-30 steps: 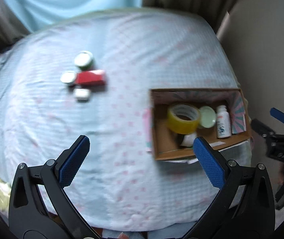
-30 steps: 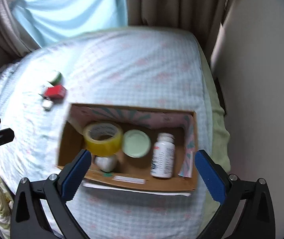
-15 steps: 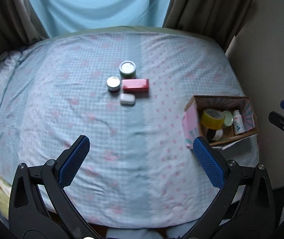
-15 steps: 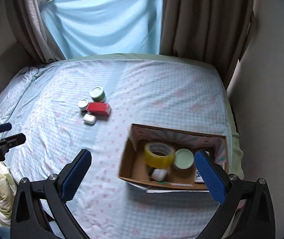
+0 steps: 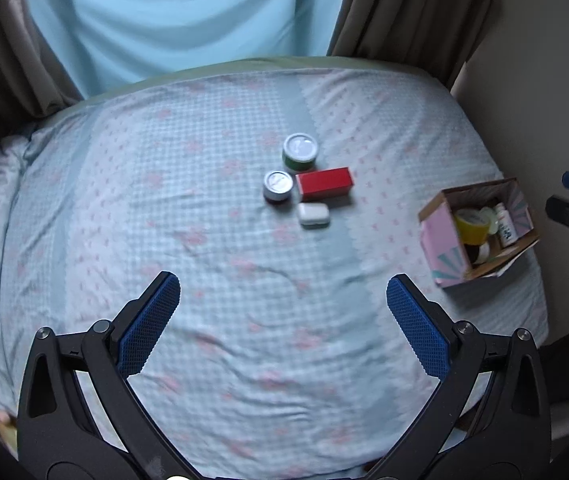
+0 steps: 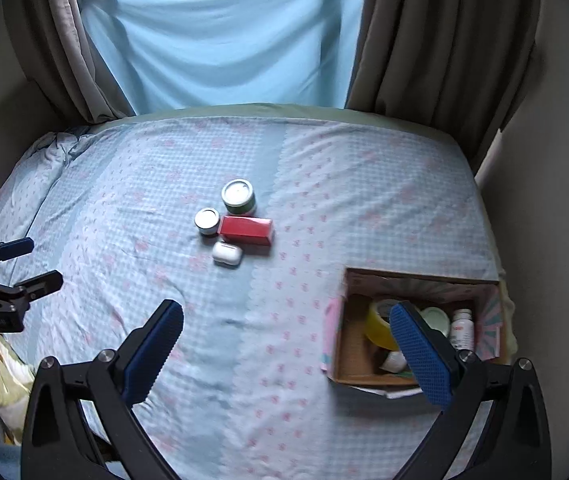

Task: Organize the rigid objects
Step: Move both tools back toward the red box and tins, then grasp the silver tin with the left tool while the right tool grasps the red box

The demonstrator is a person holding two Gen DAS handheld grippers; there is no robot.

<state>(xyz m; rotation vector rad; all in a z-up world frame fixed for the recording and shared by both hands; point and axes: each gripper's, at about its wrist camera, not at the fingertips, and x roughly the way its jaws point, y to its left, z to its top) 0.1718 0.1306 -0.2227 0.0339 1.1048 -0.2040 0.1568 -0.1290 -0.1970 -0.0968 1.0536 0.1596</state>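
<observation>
Bed [image 5: 204, 240] carries everything. Cardboard box [image 6: 416, 278] at its right edge, tape roll [image 6: 378, 326] and bottle [image 6: 462, 328] inside. Mid-bed cluster: red box [image 5: 324, 184], green tin [image 5: 300, 152], small tin [image 5: 278, 186], white case [image 5: 313, 214], touching. Left gripper [image 5: 282, 320] and right gripper [image 6: 286, 340] both spread apart, empty.

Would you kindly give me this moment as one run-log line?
left gripper: open, empty | right gripper: open, empty | on bed: two tins, red box, white case | box: tape, bottle
</observation>
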